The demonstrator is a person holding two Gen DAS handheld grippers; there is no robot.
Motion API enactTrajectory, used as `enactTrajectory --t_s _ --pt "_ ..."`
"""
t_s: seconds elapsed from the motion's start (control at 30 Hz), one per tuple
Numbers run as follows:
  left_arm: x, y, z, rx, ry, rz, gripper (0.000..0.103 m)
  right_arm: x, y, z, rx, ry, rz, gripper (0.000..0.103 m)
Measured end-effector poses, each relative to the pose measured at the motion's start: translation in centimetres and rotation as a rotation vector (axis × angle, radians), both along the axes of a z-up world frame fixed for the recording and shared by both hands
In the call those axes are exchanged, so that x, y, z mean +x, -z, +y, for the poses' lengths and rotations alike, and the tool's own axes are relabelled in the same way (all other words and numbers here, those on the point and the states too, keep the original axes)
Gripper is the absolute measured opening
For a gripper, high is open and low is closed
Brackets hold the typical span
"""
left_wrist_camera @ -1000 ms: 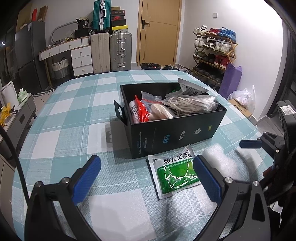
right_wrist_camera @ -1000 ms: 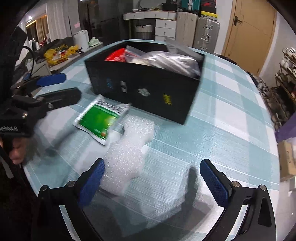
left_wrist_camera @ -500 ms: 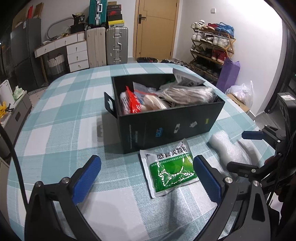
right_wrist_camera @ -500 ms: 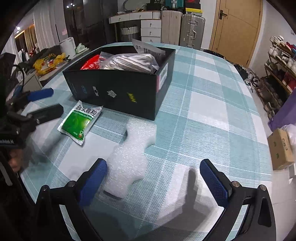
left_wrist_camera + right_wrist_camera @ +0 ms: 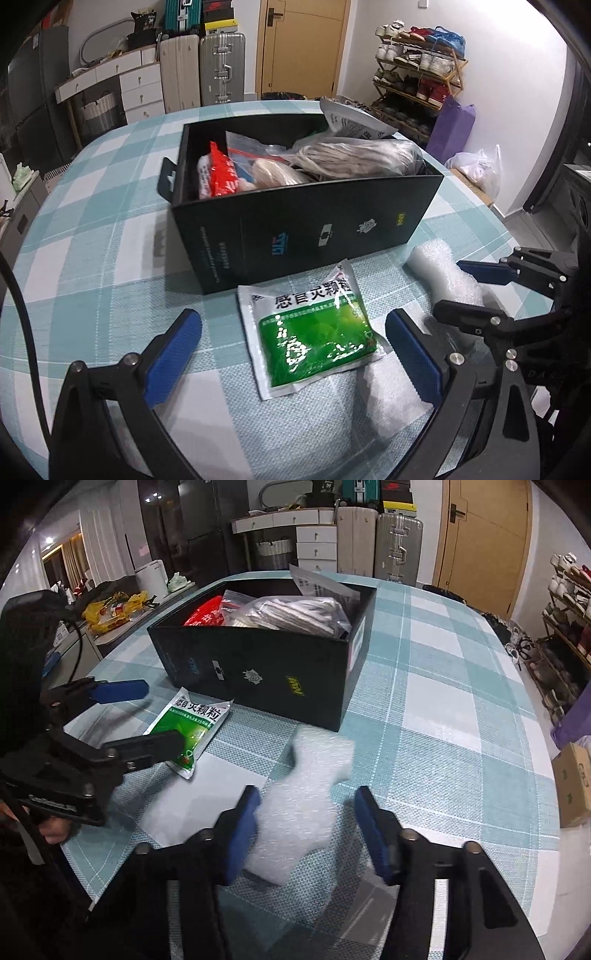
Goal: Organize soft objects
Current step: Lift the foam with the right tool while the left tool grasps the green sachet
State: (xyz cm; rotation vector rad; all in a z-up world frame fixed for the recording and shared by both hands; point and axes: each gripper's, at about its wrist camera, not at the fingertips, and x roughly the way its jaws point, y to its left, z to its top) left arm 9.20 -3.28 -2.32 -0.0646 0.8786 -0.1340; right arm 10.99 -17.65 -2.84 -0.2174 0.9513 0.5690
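Observation:
A black box (image 5: 306, 221) holds several soft packets and a bundle of pale cord (image 5: 354, 158); it also shows in the right wrist view (image 5: 266, 672). A green medicine packet (image 5: 314, 332) lies flat in front of the box, between the fingers of my open left gripper (image 5: 291, 350), which hovers over it. The packet also shows in the right wrist view (image 5: 188, 727). A white foam piece (image 5: 299, 805) lies to its right. My right gripper (image 5: 308, 830) straddles the foam, jaws partly closed but apart from it on the right. The foam (image 5: 443, 273) shows in the left wrist view.
The table has a teal and white checked cloth (image 5: 92, 258). Suitcases and drawers (image 5: 199, 77) stand at the far wall, a shoe rack (image 5: 417, 85) at the right. A cardboard box (image 5: 572, 782) sits on the floor beyond the table's right edge.
My right gripper has moved over the foam piece and its jaws have narrowed around it. My left gripper has moved closer to the green packet.

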Motion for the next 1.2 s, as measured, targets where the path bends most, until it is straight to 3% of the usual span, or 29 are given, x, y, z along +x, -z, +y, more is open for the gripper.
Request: enactTrajectory --t_s 0.1,0.57,0.9,1.03,1.2 --pt "0.2 0.2 -0.3 0.003 -0.001 0.012 0.1 0.0 0.1 0.1 0.003 -0.005 0.008 0.041" --pt "1.0 0.8 -1.3 0.021 -0.004 0.056 0.098 -0.7 -0.9 0.3 0.037 -0.026 -0.034 0.041" --pt "0.4 0.5 -2.1 0.038 0.066 0.024 0.07 -1.0 -1.3 0.4 0.047 -0.035 -0.053 0.041" --pt "0.1 0.1 -2.1 0.036 0.088 0.011 0.047 -1.1 -1.5 0.5 0.055 -0.037 -0.062 0.041" --pt "-0.2 -0.1 -2.0 0.024 0.107 0.006 0.037 -1.2 -1.7 0.6 0.057 -0.042 -0.071 0.041"
